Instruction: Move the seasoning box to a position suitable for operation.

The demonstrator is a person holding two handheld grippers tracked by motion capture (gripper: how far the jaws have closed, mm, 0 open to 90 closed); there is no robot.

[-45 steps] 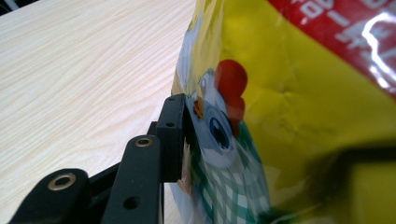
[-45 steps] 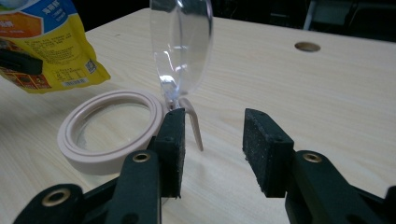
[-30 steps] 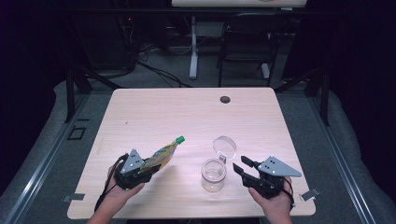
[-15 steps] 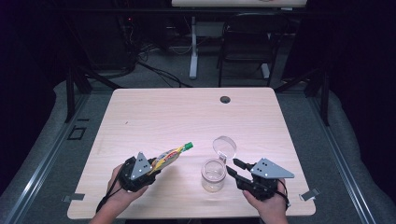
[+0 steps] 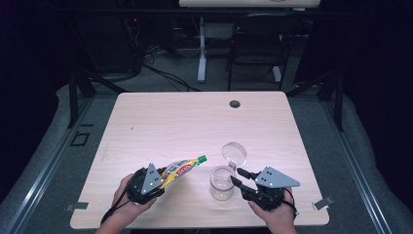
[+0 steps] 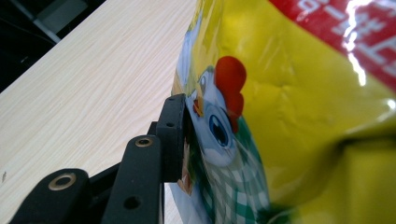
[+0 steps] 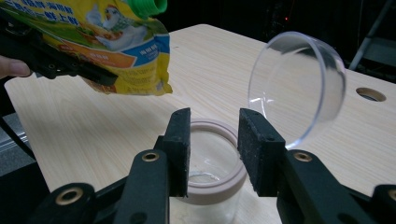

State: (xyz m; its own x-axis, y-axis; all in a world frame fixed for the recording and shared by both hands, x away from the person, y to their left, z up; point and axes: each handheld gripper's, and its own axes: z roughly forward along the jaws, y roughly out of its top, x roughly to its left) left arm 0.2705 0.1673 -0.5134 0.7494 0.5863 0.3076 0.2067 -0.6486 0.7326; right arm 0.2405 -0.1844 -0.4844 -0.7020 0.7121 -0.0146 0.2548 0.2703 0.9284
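While your left gripper (image 5: pixel 163 176) pinches the yellow pouch (image 5: pixel 181 168) at its base, you've got the green cap (image 5: pixel 201 158) pointing toward two o'clock, aimed at the jar (image 5: pixel 221 184) but short of it. The jar stands near the front edge of the desk (image 5: pixel 195 122), at about five o'clock from its middle, with its clear hinged lid (image 5: pixel 234 152) flipped up behind. Your right gripper (image 5: pixel 237 176) sits at the jar's three o'clock side, jaws spread on either side of the pinkish rim, not squeezing.

This looks like the approach before a pour: the pouch is in the air, the cap seems to be on. Next you'll likely need that spout over the mouth, and the cap has to come off somehow.

Your right gripper view gives you the open jar (image 7: pixel 210 163) with the pouch (image 7: pixel 98 42) hanging at ten o'clock. Your left gripper view shows one jaw pressed flat into the pouch (image 6: pixel 289 116); its partner is hidden behind the printed film.
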